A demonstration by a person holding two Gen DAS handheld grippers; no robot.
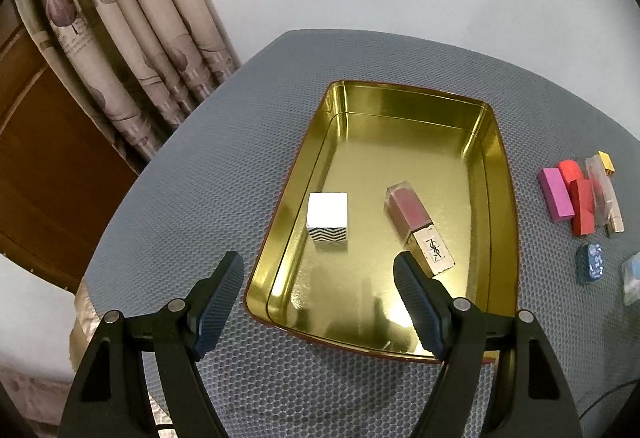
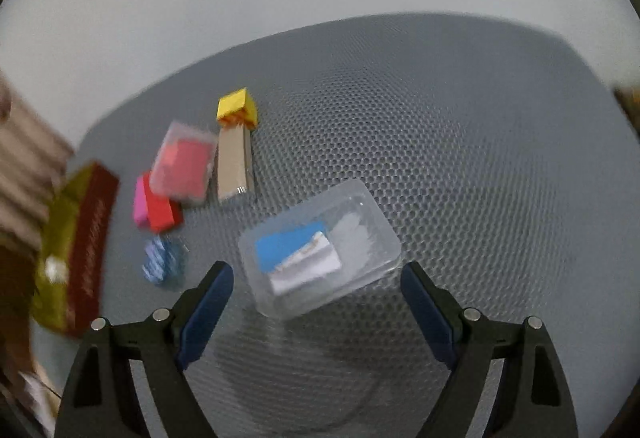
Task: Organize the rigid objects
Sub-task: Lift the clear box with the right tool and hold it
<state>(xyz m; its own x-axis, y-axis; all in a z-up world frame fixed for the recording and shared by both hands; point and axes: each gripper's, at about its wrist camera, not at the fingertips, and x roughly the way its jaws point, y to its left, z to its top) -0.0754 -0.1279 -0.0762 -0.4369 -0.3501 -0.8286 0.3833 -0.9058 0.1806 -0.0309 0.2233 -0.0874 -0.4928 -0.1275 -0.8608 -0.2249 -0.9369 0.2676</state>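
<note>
A gold tin tray [image 1: 500,198] lies on the grey honeycomb mat. In it stand a white cube with a zigzag band [image 1: 327,216] and a lying lipstick with a gold cap [image 1: 418,226]. My left gripper [image 1: 320,292] is open and empty above the tray's near left corner. My right gripper [image 2: 316,302] is open and empty just short of a clear plastic case with a blue card [image 2: 320,250]. Beyond it lie a clear case with red contents [image 2: 184,166], a beige bar [image 2: 234,164], a yellow cube [image 2: 237,108], red and pink blocks [image 2: 154,206] and a blue patterned piece [image 2: 164,258].
The same loose pieces show right of the tray in the left wrist view [image 1: 576,194]. The tray's red outer side [image 2: 90,246] is at the left edge of the right wrist view. A curtain [image 1: 132,50] and wooden panel [image 1: 36,158] stand beyond the table's left edge.
</note>
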